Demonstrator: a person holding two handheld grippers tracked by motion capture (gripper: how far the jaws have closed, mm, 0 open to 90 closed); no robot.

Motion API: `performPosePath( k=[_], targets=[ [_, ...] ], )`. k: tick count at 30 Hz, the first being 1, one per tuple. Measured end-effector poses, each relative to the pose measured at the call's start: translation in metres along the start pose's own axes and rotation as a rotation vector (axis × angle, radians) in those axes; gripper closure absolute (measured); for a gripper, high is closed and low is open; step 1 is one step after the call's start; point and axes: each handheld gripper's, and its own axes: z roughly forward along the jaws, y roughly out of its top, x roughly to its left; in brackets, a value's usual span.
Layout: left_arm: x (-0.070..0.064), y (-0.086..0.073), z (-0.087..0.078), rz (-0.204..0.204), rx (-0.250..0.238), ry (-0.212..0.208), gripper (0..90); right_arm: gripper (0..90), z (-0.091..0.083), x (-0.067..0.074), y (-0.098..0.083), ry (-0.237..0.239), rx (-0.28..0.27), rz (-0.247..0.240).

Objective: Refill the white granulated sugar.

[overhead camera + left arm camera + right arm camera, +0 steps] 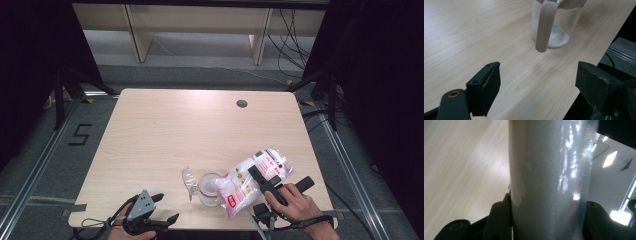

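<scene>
A plastic bag [254, 179] of white powder is clamped in the right gripper [263, 183] and tilted over the glass jar [210, 188], whose mouth is partly hidden. The left gripper [160, 209] is held wide apart, near the table [165, 130] edge.

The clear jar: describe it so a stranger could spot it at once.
On the wooden table, look near the front edge, right of centre. The clear jar stands under the tilted plastic bag held by the right gripper. It alone is see-through glass, with white powder at the bottom.
</scene>
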Motion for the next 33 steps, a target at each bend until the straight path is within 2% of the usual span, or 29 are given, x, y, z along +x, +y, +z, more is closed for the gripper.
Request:
performPosePath(
  k=[2, 5, 7, 8, 9, 10, 11, 15, 26, 28, 29, 33],
  targets=[
    [-0.0012, 0.0000, 0.0006, -0.011, -0.009, -0.005, 19.6, 60.1, -0.0003, 0.0003, 0.0000, -0.002, 0.002, -0.001],
    [-0.0015, -0.0001, 0.0008, -0.012, -0.013, -0.008, 19.6, 60.2, 0.0005, -0.0018, 0.0001, -0.009, -0.013, -0.029],
    [0.0001, 0.0000, -0.0001, 0.006, 0.004, 0.002, 19.6, 60.2, 0.0005, -0.0018, 0.0000, -0.007, -0.013, -0.028],
    [-0.0002, 0.0001, -0.0001, 0.001, 0.003, 0.000, 19.6, 60.2, -0.0005, 0.0001, -0.0002, -0.004, 0.001, -0.004],
    [-0.0003, 0.0001, 0.0000, -0.001, 0.001, -0.001, 19.6, 60.2, -0.0005, 0.0001, -0.0003, -0.003, 0.000, -0.003],
    [-0.0001, 0.0001, -0.0001, 0.006, 0.002, 0.000, 19.6, 60.3, -0.0006, 0.0001, -0.0003, -0.004, 0.000, -0.003],
    [-0.0023, 0.0000, 0.0011, -0.020, -0.020, -0.008, 19.6, 60.3, -0.0006, 0.0000, -0.0002, -0.005, 0.001, -0.004],
    [-0.0017, 0.0003, -0.0001, -0.010, -0.004, -0.005, 19.6, 60.3, -0.0007, -0.0001, -0.0002, -0.003, -0.001, -0.002],
    [-0.0016, 0.0004, -0.0001, -0.009, -0.005, -0.005, 19.6, 60.7, -0.0008, -0.0002, -0.0002, -0.005, -0.003, -0.002],
    [-0.0023, 0.0003, 0.0002, -0.017, -0.013, -0.007, 19.6, 60.8, -0.0008, -0.0006, -0.0003, -0.002, -0.005, -0.007],
    [-0.0020, 0.0005, -0.0004, -0.010, -0.006, -0.004, 19.6, 60.8, 0.0000, -0.0020, -0.0002, -0.003, -0.016, -0.025],
    [-0.0023, 0.0003, 0.0001, -0.017, -0.012, -0.006, 19.6, 61.0, -0.0004, -0.0022, -0.0003, -0.002, -0.012, -0.023]
  ],
)
